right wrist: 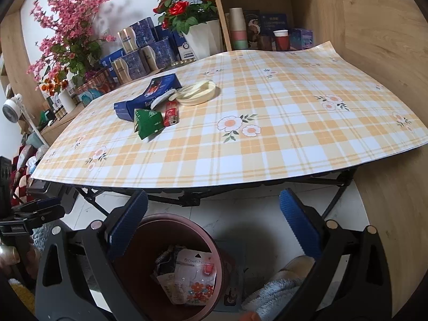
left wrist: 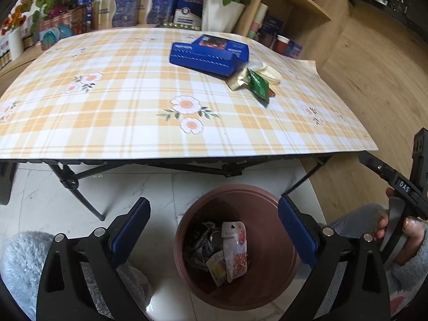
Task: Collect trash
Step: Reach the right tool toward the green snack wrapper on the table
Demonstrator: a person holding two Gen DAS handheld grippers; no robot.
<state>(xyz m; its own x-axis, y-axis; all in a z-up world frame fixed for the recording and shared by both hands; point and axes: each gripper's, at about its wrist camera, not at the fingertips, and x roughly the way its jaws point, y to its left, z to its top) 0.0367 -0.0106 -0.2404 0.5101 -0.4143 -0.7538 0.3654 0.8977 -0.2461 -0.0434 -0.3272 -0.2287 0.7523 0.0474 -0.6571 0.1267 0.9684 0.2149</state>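
Observation:
A brown bin (left wrist: 267,246) stands on the floor below the table edge, with a white blister pack (left wrist: 235,248) and other wrappers lying inside. My left gripper (left wrist: 214,230) hangs open above the bin with nothing between its blue pads. On the checked tablecloth (left wrist: 107,101) lie a blue box (left wrist: 208,53), a green packet (left wrist: 259,87), a gold wrapper (left wrist: 238,79) and a cream lid (left wrist: 267,72). My right gripper (right wrist: 214,214) is open and empty, near the table's front edge and over the bin (right wrist: 133,275). From here a red lighter (right wrist: 170,113) shows beside the green packet (right wrist: 148,123).
Flower pots (right wrist: 200,37), blue gift boxes (right wrist: 141,53) and a wooden shelf (right wrist: 267,13) stand behind the table. Black folding legs (left wrist: 77,187) run under the table. A fluffy sleeve and a hand (left wrist: 396,230) hold the other gripper at the right.

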